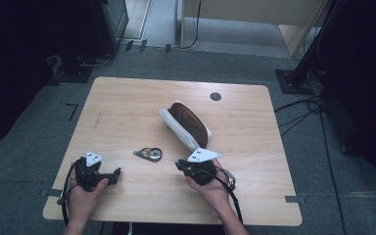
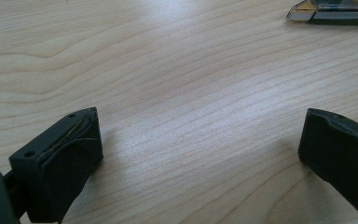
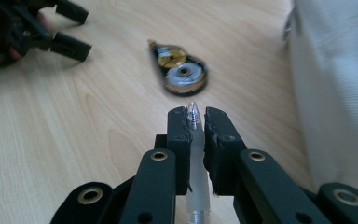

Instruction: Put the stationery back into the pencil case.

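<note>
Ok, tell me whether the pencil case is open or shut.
Open. The white pencil case lies on the table with its mouth spread, showing its brown inside.

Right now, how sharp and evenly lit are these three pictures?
High view: dim, dark corners, wooden table evenly lit. Left gripper view: soft glare across the wood grain, the left gripper and its open jaws slightly soft. Right gripper view: right gripper and its clamped clear pen sharp; correction tape dispenser and white pencil case blurred.
</note>
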